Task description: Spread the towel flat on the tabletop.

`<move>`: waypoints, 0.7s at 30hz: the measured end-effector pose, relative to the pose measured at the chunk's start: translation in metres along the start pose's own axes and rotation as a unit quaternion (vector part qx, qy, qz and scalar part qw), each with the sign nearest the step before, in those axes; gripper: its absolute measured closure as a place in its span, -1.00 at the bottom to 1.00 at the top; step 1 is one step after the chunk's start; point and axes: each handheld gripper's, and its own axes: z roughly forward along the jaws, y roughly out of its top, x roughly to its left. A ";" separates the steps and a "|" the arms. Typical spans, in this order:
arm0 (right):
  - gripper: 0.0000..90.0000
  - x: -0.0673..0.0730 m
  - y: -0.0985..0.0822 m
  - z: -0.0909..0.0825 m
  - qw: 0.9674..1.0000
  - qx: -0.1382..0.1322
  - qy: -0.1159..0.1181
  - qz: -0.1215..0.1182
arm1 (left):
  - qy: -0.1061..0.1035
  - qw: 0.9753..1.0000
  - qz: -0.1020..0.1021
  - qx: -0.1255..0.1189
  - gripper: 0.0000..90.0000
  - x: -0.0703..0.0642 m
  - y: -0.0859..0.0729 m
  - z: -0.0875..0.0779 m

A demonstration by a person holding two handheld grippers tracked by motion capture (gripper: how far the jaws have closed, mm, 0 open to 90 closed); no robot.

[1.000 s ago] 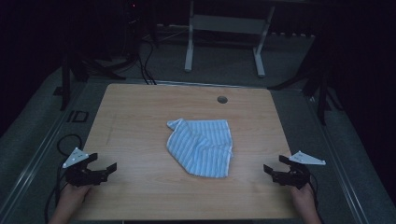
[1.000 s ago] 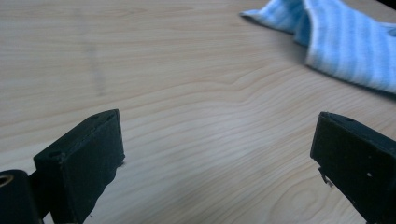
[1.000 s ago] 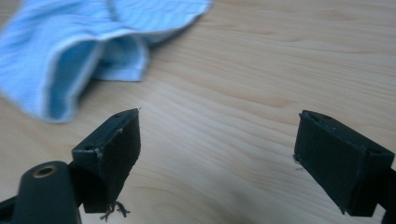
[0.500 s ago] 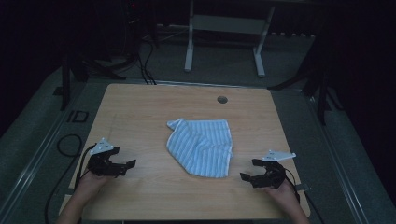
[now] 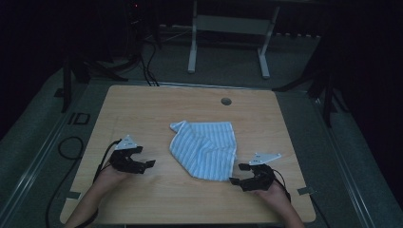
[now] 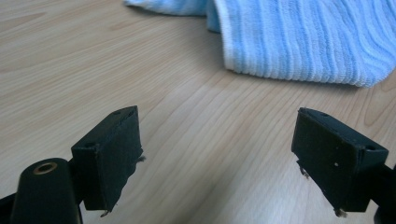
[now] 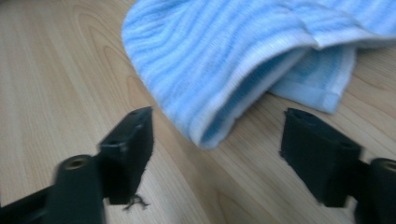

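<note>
Crumpled blue-and-white striped cloth [image 5: 204, 149] untouched on light wooden tabletop [image 5: 142, 104]. Left hand-held gripper [image 5: 145, 166] and right hand-held gripper [image 5: 239, 173] near it, jaws just narrowing, apart, nothing between. Grasp and whole handling remain.

Each black gripper, left gripper [image 5: 145, 165] and right gripper [image 5: 239, 174], carries a grey three-cornered plate and trails a dark cable. The jaws are blocky, with small screw holes. Forearms are bare.

A fixed camera looks forward and down from above the person's side onto the whole light wooden table [image 5: 142, 104]. Two cameras ride low on the handheld tools, close to the tabletop, each looking along its own black jaws. All three views share the crumpled blue-and-white striped cloth [image 5: 205, 148] [image 6: 303, 42] [image 7: 224, 60].
</note>
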 end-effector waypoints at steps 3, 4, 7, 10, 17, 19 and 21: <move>-0.18 0.001 0.004 0.004 1.000 0.007 0.003 -0.009 | -0.014 1.000 0.009 0.006 -0.54 0.000 0.008 0.012; -0.14 0.002 0.005 0.006 1.000 0.009 0.005 -0.012 | -0.020 1.000 0.010 0.010 -0.54 0.000 0.011 0.016; 0.06 0.003 0.008 0.010 0.999 0.021 0.002 -0.027 | -0.028 0.999 0.022 0.022 -0.46 -0.001 0.020 0.029; 0.32 0.004 0.010 0.012 0.999 0.029 0.001 -0.037 | -0.032 0.999 0.028 0.026 -0.43 -0.003 0.029 0.041; 0.83 0.004 0.009 0.014 0.998 0.044 -0.001 -0.049 | -0.049 0.998 0.033 0.030 -0.38 -0.002 0.046 0.061; 0.89 0.005 0.008 0.014 0.998 0.045 -0.002 -0.052 | -0.054 0.997 0.037 0.029 -0.32 -0.002 0.050 0.064; 0.92 0.004 0.008 0.013 0.998 0.045 -0.004 -0.052 | -0.060 0.997 0.043 0.033 -0.29 -0.005 0.055 0.066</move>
